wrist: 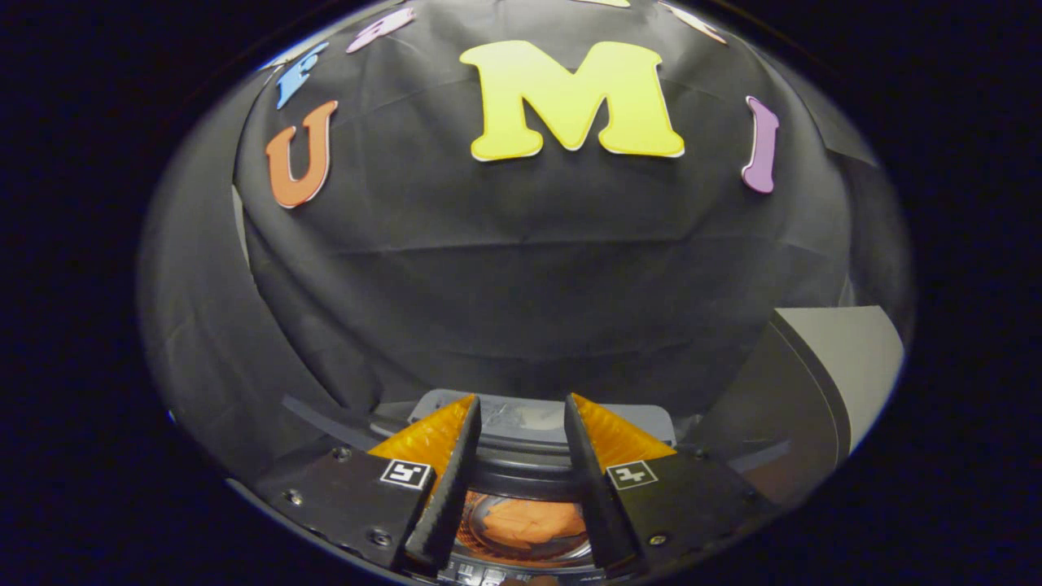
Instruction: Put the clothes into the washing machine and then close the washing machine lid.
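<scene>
Black cloth forms the booth wall [521, 268] and takes up the whole background beyond the gripper [521, 423].

Gripper: the two fingers [446, 480] stand apart with a clear gap between them. Nothing is held between them; the gripper is open and empty. A small square marker sits on the upper face of each finger mount.

Directly below the gap, between the two fingers, lies the round opening of the washing machine [521, 472]. Its dark rim ring curves across the gap just ahead of the finger bases. Inside the drum, an orange piece of clothing [529, 525] rests at the bottom, seen between the fingers and under them. The clothing is already inside the machine and is not in contact with the gripper.

Just beyond the fingertips, a pale grey rear panel of the machine spans the space behind the opening; its details are too small to tell.

To the right of the gripper and beyond it, the washing machine lid [814, 382] stands raised, with a dark face and a light outer surface. The lid is open, well apart from the fingers.
</scene>
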A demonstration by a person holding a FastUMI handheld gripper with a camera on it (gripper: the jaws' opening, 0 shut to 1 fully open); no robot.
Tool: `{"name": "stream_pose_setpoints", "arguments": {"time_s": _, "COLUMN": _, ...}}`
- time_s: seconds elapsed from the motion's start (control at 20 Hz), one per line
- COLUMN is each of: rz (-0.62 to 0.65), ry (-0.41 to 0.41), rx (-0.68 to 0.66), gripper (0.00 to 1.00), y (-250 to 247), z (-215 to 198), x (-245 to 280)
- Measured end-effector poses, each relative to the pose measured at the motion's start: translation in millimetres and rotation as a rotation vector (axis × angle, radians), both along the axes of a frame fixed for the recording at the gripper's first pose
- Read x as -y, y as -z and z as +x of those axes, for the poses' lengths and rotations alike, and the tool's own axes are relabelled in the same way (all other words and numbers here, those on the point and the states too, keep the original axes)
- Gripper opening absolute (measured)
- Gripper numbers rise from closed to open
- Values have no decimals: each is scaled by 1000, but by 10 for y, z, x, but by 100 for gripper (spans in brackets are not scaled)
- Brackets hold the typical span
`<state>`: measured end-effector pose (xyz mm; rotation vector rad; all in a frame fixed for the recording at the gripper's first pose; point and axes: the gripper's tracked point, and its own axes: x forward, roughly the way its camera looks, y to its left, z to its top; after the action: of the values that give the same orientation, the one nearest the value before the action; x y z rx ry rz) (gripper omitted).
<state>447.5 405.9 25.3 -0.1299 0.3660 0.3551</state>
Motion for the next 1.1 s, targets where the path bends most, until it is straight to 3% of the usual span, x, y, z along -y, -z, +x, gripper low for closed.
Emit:
{"name": "stream_pose_setpoints", "arguments": {"time_s": 0.3, "rz": -22, "ry": -11, "rx": -11, "gripper": 65, "y": 152, "z": -338, "x": 79}}
{"name": "stream_pose_setpoints", "arguments": {"time_s": 0.75, "rz": -18, "ry": -7, "rx": 73, "gripper": 65, "y": -141, "z": -878, "x": 386}}
{"name": "stream_pose_setpoints", "arguments": {"time_s": 1.1, "rz": 26, "ry": -11, "rx": 241, "gripper": 68, "y": -575, "z": -1948, "x": 1332}}
